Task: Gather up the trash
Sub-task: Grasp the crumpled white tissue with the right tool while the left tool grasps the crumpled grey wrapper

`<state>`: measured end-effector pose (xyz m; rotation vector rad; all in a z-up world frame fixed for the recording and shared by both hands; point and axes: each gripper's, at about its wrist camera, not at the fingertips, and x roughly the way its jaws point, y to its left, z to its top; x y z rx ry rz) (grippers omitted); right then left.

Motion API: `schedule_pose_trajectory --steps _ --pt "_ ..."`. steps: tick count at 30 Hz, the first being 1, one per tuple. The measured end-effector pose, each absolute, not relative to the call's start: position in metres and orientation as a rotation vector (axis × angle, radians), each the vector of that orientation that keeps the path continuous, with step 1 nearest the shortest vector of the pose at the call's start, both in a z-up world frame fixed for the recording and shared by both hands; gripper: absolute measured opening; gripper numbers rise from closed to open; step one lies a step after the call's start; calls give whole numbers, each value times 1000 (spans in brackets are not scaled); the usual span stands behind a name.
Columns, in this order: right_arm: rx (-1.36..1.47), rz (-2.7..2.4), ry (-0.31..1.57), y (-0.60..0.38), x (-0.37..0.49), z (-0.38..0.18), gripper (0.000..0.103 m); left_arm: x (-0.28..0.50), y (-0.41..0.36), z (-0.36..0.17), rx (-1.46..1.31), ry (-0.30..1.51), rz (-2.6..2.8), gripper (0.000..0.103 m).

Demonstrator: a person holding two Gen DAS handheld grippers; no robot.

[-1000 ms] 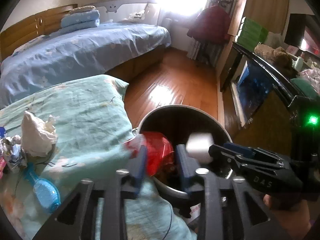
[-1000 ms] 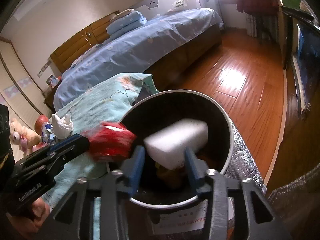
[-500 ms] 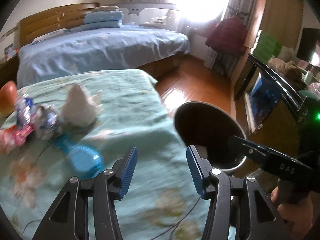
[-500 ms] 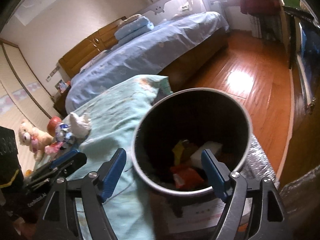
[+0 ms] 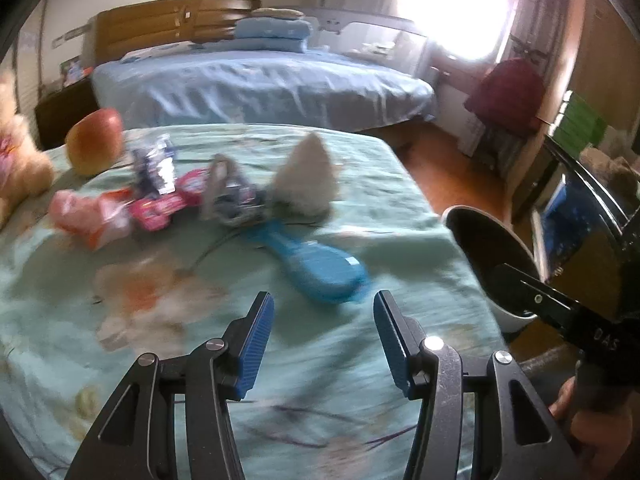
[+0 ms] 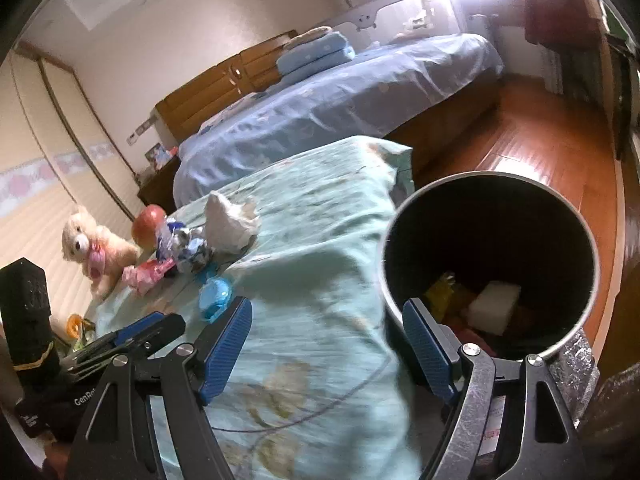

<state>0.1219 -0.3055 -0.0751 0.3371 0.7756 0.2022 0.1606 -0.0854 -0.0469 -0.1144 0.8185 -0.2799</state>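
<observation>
A round metal trash bin (image 6: 490, 268) stands beside the green-covered table (image 6: 320, 320); it holds a white foam block (image 6: 494, 307) and coloured wrappers. On the table lie a crumpled white tissue (image 5: 306, 176), silvery-blue wrappers (image 5: 236, 200), pink wrappers (image 5: 160, 206) and an orange-pink packet (image 5: 90, 218). The tissue also shows in the right wrist view (image 6: 230, 224). My left gripper (image 5: 322, 344) is open and empty over the table, near a blue hairbrush (image 5: 316, 264). My right gripper (image 6: 326, 348) is open and empty, between table edge and bin.
An apple (image 5: 95, 146) and a teddy bear (image 6: 94, 246) sit at the table's far left. A blue bed (image 5: 260, 88) lies behind. Wooden floor (image 6: 532, 140) stretches beyond the bin, with a TV cabinet (image 5: 580, 208) at right.
Both grippers opened and dropped the red wrapper and the white foam block into the bin. Both then swung left from the bin toward the table, the left one furthest.
</observation>
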Motion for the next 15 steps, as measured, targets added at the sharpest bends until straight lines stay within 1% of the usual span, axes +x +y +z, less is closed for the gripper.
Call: schedule_pose_trajectory --steps 5,9,15 --pt "338 261 819 -282 130 -81 79 157 -60 -48 -137 825 -229 51" --pt "302 278 817 -265 131 -81 79 159 -43 -49 -158 834 -199 51" --pt "285 298 826 -251 144 -77 79 170 -34 -50 -168 837 -181 51"
